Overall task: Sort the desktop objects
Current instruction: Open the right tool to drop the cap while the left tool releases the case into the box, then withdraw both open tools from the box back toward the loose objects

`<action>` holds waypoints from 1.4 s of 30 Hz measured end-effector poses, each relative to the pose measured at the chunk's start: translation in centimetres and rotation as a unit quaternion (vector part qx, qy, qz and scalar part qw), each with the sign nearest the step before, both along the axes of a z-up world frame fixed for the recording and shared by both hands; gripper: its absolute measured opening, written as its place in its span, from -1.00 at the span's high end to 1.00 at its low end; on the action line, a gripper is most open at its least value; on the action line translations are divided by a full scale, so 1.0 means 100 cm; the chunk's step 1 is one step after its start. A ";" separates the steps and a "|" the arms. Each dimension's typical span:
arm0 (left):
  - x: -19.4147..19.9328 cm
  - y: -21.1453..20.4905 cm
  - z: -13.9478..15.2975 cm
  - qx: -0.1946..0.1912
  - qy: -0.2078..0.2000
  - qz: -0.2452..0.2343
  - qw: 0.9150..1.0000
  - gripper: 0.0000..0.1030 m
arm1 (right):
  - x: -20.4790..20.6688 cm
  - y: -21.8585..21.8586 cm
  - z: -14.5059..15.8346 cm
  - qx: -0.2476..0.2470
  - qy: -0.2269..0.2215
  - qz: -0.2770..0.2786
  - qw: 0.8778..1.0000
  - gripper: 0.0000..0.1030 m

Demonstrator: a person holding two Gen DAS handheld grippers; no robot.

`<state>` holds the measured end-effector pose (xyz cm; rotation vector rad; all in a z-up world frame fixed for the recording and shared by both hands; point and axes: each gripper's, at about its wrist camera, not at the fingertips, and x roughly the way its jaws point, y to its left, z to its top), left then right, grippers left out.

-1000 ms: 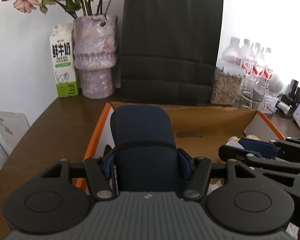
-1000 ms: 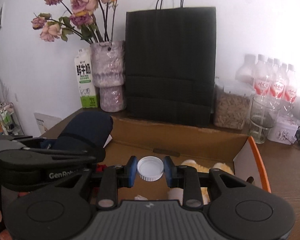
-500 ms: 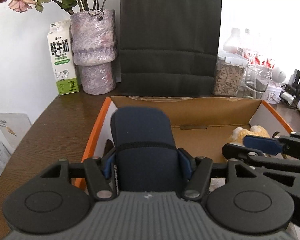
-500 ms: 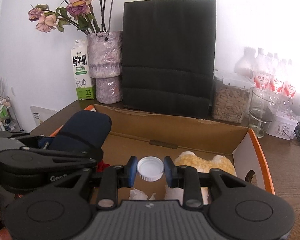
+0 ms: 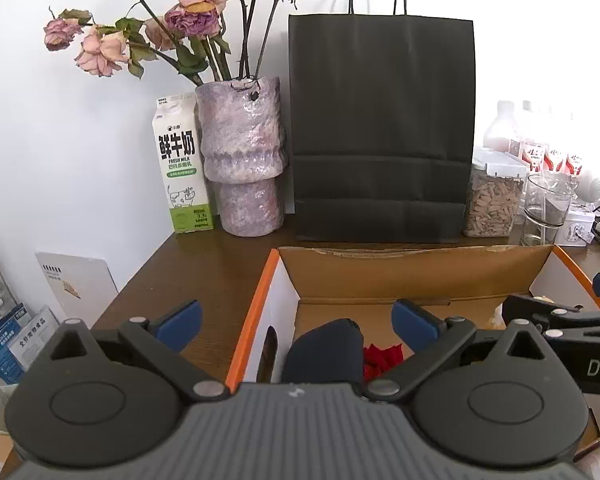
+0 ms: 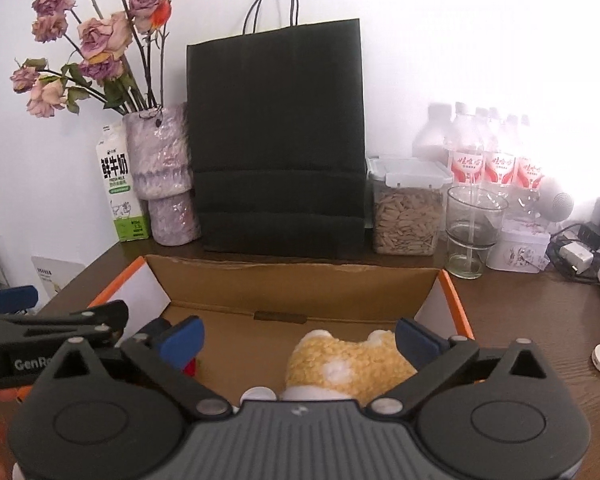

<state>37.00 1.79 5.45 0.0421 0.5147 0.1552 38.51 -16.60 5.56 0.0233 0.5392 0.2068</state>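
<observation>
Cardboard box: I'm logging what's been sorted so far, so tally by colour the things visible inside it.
Navy: 1, the soft case
Red: 1, a small item
Yellow: 1, the plush toy
White: 1, the cap
Total: 4 visible; part of the cardboard box floor is hidden.

Both views sit low and close behind their own claw, tilted slightly down and facing the far wall. The left wrist view looks over the left end of the cardboard box [image 5: 416, 268]; the right wrist view over its right part. Both share the box, the black paper bag [image 6: 276, 140] and the vase [image 5: 242, 152] on the desk [image 5: 196, 276].
</observation>
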 end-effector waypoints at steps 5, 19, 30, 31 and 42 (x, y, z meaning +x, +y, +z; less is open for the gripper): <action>-0.003 0.000 0.003 -0.006 -0.005 -0.001 1.000 -1.00 | -0.003 -0.001 0.003 0.003 -0.005 0.002 1.000 -0.99; -0.037 0.000 0.036 -0.010 -0.058 -0.007 0.998 -1.00 | -0.037 -0.002 0.035 0.000 -0.056 0.010 0.998 -0.99; -0.102 0.001 0.062 -0.007 -0.083 -0.006 0.997 -1.00 | -0.099 0.001 0.065 -0.013 -0.091 0.016 0.996 -1.00; -0.109 0.000 0.063 -0.007 -0.085 -0.007 0.996 -1.00 | -0.106 0.001 0.067 -0.014 -0.093 0.017 0.995 -1.00; -0.189 -0.012 0.050 -0.009 -0.084 -0.014 0.996 -1.00 | -0.188 -0.009 0.060 -0.017 -0.101 0.031 0.994 -1.00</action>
